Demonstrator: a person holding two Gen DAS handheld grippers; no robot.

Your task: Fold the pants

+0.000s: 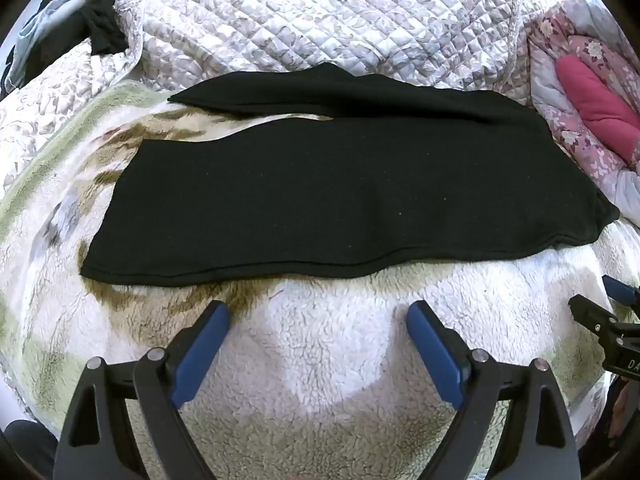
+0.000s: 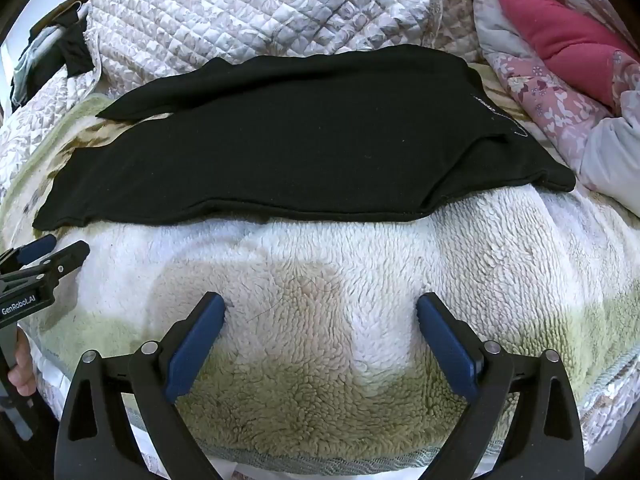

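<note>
Pants point(image 1: 340, 196) on blanket point(image 1: 320, 360) (quilt point(image 1: 300, 12) behind)

Fleece blanket point(image 1: 320, 360) lies bare ahead of both claws up to the black pants point(image 1: 340, 192). Quilt point(image 1: 300, 20) rises behind; floral bedding point(image 2: 560, 92) crowds the right side.

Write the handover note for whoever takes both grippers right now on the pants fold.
Left gripper: open, empty, hovering over the fleece blanket just short of the pants' near edge.
Right gripper: open, empty, likewise short of the near edge.
Black pants: spread lengthwise across the blanket, legs to the left, waist end to the right. The two legs lie side by side, far leg partly apart from the near one.
Done: pants laid out flat; no fold visible.
Left: bring one leg over the other, then fold along the length.
</note>
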